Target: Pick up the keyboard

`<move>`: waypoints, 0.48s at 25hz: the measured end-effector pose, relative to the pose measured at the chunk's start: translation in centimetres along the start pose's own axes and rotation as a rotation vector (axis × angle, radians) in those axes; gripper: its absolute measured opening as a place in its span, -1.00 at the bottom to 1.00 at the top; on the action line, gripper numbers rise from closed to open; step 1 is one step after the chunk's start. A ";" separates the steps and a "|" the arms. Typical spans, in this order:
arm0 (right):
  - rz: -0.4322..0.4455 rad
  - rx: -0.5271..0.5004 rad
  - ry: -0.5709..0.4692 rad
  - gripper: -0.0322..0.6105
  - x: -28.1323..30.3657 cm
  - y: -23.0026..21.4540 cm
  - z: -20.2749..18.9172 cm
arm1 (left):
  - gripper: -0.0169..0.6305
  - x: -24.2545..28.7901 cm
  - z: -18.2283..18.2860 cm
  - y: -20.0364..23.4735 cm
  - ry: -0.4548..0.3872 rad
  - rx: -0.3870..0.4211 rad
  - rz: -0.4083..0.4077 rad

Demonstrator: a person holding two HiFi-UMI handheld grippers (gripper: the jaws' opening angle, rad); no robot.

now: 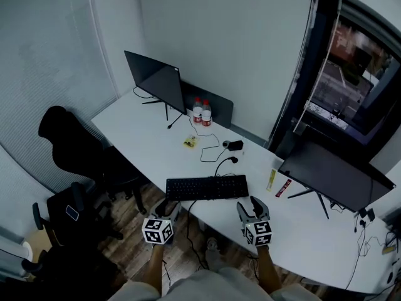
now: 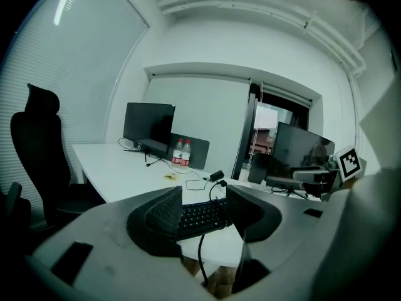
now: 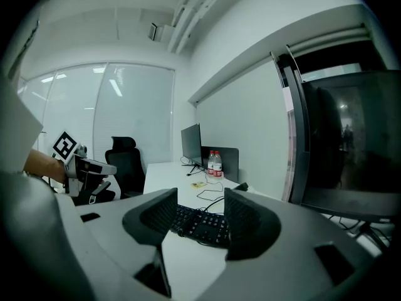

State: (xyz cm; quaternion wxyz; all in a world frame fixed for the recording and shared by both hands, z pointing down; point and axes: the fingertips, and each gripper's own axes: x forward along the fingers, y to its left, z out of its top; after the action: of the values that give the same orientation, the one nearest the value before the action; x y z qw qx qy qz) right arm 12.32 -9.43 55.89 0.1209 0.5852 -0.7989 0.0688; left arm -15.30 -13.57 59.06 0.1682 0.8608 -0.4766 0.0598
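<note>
**Keyboard sits by the front edge, both grippers open and not on it**

The long white desk (image 1: 135,146) is the biggest thing. It has a lot of bare top to the left of the keyboard (image 1: 207,187) and in front of it on the right. One dark screen (image 1: 156,79) stands at the far left end. Another dark screen (image 1: 335,177) stands at the right, well apart from the keyboard. A black chair (image 1: 72,143) stands off the desk's left side, over the wood floor (image 1: 128,234).

The black keyboard lies flat close to the desk's front edge, between the two grippers and a bit past them. A wire hangs from it over the edge.

The left gripper (image 1: 165,207) is just off the front edge, below the keyboard's left end. The right gripper (image 1: 249,205) is over the front edge, near the keyboard's right end. Both point forward and tip down a little. A bare arm shows behind each one.

In the left gripper view the left gripper's (image 2: 203,200) jaws stand part open with nothing held. The keyboard shows through the gap, farther off. In the right gripper view the right gripper's (image 3: 199,200) jaws look the same, part open and empty.

Two bottles (image 1: 202,111) with red caps stand at the back by a dark panel. A small yellow thing (image 1: 190,142) lies near them; I cannot tell what it is. The room is dim, so small things are hard to make out.
</note>
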 end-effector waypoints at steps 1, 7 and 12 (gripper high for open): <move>0.002 0.000 0.002 -0.23 0.6 -0.2 0.0 | -0.27 0.4 0.0 0.3 0.002 -0.002 0.004; 0.015 0.006 0.004 -0.22 3.8 -1.8 0.8 | -0.28 3.2 0.8 2.3 0.011 -0.014 0.027; 0.019 0.006 0.007 -0.22 6.5 -3.5 1.5 | -0.28 6.1 1.8 3.4 0.012 -0.017 0.034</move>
State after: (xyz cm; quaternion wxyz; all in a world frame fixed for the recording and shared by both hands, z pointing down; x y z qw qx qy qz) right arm 13.59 -16.83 56.10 0.1211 0.5777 -0.8038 0.0743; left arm -14.94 -20.75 59.75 0.1774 0.8508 -0.4905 0.0635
